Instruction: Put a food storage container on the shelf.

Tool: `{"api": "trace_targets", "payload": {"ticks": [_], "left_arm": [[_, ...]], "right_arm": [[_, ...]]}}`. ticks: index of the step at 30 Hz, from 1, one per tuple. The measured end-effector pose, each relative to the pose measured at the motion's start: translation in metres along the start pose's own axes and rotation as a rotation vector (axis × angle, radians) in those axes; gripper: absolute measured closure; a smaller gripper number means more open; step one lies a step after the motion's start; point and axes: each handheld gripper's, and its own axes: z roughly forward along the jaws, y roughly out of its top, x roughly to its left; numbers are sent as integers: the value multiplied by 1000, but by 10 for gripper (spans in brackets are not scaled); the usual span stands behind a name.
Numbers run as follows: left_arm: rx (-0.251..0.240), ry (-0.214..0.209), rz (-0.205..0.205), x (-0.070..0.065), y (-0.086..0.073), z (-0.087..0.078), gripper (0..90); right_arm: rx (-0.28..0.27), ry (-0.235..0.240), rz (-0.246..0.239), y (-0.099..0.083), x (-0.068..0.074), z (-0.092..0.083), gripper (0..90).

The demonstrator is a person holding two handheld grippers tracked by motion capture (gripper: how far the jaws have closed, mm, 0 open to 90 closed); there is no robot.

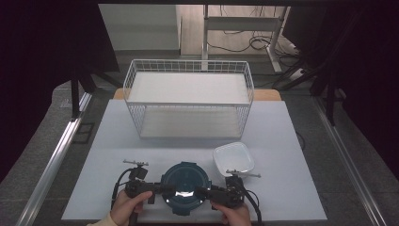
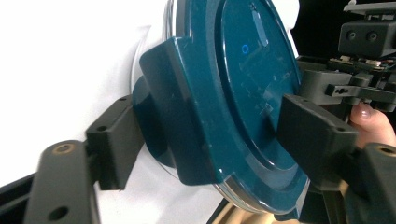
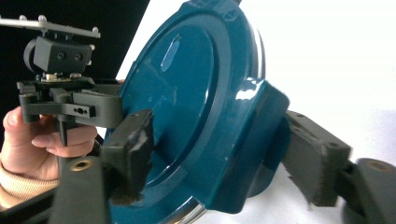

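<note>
The round blue box (image 1: pixel 183 188) is held between both grippers: left gripper (image 1: pixel 157 188) is clamped on its left clip, right gripper (image 1: pixel 201 190) on its right clip.

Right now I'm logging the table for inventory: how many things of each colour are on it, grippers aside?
Teal: 1, round lidded container
White: 2, wire basket and small square tub
Total: 3
</note>
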Motion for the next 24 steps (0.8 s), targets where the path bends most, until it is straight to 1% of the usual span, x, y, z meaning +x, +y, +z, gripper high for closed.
{"api": "trace_targets", "payload": {"ticks": [3,4,8,9,11,15,19,24], "left_arm": [[-15,-9,-22,1,-2,-2,288],[-16,-8,-22,0,-3,-3,293],[-30,0,-22,-3,-5,-4,308],[-32,2,-20,-3,-5,-5,317],[-44,4,-7,-6,-7,-7,331],[-59,3,-5,-7,-10,-9,349],[-75,1,-1,-9,-13,-11,368],[-86,3,-4,-10,-16,-13,371]], "right_arm": [[-11,17,31,0,-3,-2,340],[-16,18,36,-1,-3,-3,346],[-27,8,18,-3,2,-6,361],[-31,3,6,-4,4,-7,368],[-36,4,9,-4,5,-8,378],[-41,9,12,-6,5,-11,390],[-45,16,1,-8,7,-13,405],[-56,6,-17,-11,11,-15,411]]}}
